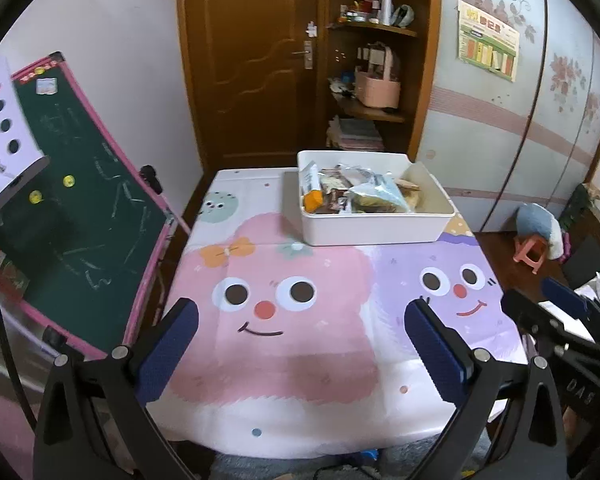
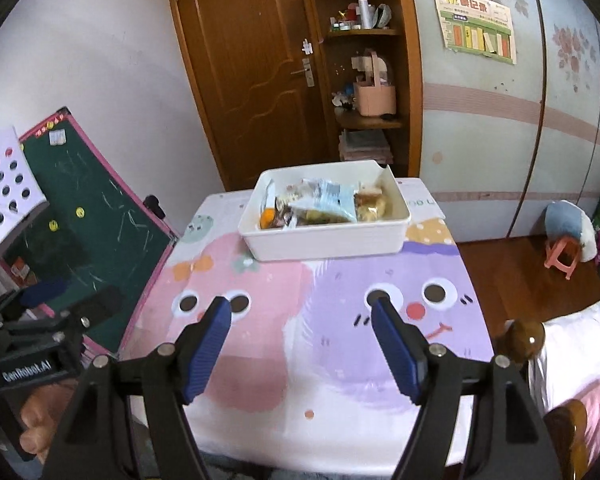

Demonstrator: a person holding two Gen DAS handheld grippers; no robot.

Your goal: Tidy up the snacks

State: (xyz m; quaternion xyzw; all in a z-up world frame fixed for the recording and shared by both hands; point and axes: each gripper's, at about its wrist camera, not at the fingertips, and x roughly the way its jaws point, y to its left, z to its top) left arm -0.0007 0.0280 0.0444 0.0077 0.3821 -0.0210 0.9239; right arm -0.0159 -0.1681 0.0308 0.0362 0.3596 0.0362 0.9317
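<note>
A white plastic bin stands at the far end of the table and holds several snack packets, among them a pale blue bag and an orange one. It also shows in the right wrist view with the snack packets inside. My left gripper is open and empty above the near half of the table. My right gripper is open and empty, to the right of the left one and also short of the bin. The right gripper shows at the right edge of the left wrist view.
The table carries a cartoon-face cloth. A green chalkboard with a pink frame leans at the table's left edge. A brown door and shelves stand behind. A bed with a wooden post is at the right, a pink stool on the floor.
</note>
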